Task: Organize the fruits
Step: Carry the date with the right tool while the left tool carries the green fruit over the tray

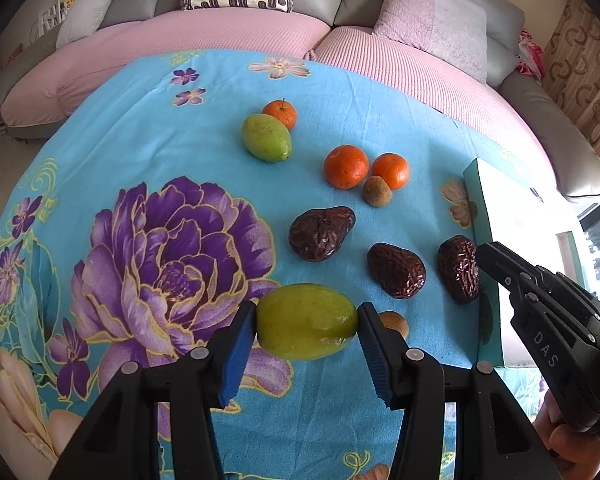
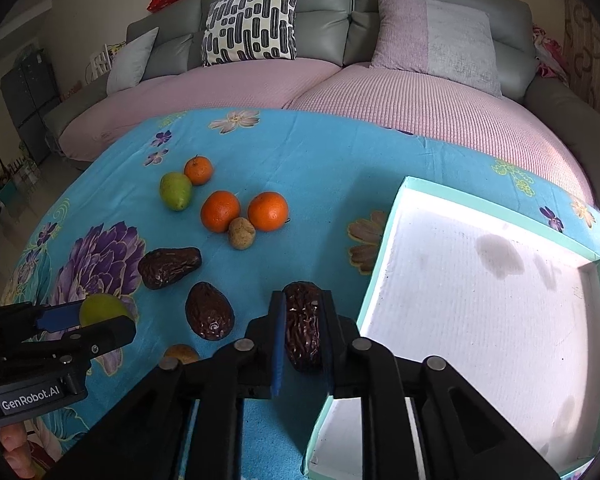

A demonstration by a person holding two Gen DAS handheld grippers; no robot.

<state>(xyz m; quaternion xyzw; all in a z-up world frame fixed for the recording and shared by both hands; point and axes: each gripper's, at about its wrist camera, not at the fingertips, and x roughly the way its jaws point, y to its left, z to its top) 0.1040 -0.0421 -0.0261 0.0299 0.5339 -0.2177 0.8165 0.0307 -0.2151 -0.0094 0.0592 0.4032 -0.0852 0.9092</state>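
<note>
Two grippers grip fruit: the left gripper (image 1: 307, 322) clamps a green fruit (image 1: 306, 320), the right gripper (image 2: 303, 330) pinches a dark wrinkled fruit (image 2: 303, 326) near the white tray (image 2: 480, 300).

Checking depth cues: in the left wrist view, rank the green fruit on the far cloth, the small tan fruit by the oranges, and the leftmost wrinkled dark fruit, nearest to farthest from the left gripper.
1. Leftmost wrinkled dark fruit, just ahead of the left gripper.
2. Small tan fruit, ahead right.
3. Far green fruit, farthest back.
</note>
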